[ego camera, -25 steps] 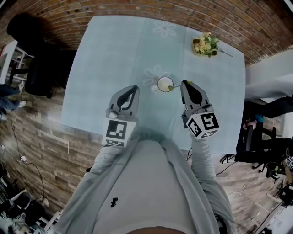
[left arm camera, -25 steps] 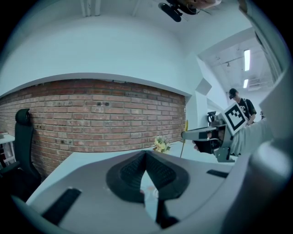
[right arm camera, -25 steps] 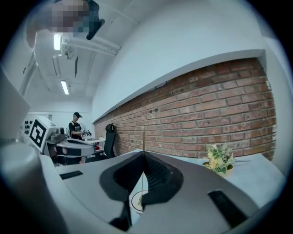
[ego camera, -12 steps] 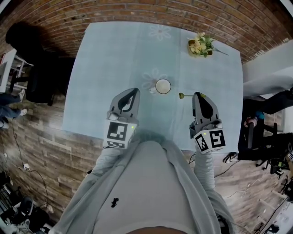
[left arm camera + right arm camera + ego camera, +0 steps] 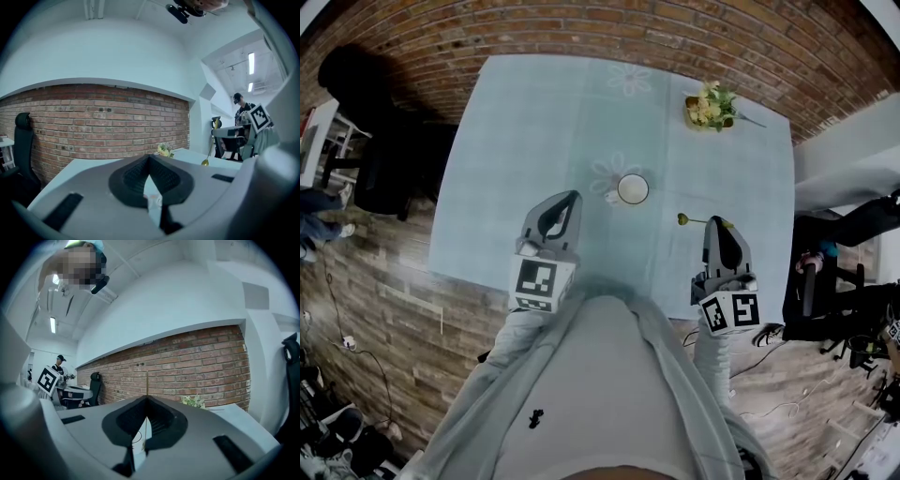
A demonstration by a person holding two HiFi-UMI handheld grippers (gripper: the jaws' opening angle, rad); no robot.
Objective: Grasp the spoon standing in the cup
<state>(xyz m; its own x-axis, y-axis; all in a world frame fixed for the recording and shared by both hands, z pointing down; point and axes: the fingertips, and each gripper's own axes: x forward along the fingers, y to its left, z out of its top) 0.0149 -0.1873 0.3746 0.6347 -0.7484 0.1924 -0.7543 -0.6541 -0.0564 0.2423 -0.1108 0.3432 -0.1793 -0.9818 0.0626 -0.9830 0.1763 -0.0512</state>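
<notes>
**Right gripper shut on the spoon, clear of the cup**

Your right gripper (image 5: pixel 715 228) has its jaws fully together on the thin gold-coloured metal spoon (image 5: pixel 694 221). In the right gripper view the slim handle (image 5: pixel 146 383) stands straight up out of the meeting tips of the gripper (image 5: pixel 146 398). From the head view the spoon lies roughly level, with its small oval bowl pointing towards your left. It hangs over the worktop, to the right of the round white cup (image 5: pixel 633 188) and apart from it. Nothing stands in the cup.

Your left gripper (image 5: pixel 569 199) hovers just left of the cup. Its jaws (image 5: pixel 149 157) meet at the tips with nothing between them. Both grippers are smooth grey plastic with dark ribbed pads, and each carries a cube with square black-and-white markers.

The worktop (image 5: pixel 534 131) wears a pale blue cloth with faint white daisy prints. A small bunch of yellow and white flowers (image 5: pixel 710 106) sits near its far right corner. Beyond it runs a red brick wall (image 5: pixel 201 362) under a white ceiling. The floor (image 5: pixel 375 281) is grey-brown wood planking, and a black office chair (image 5: pixel 384 141) stands at the left.
</notes>
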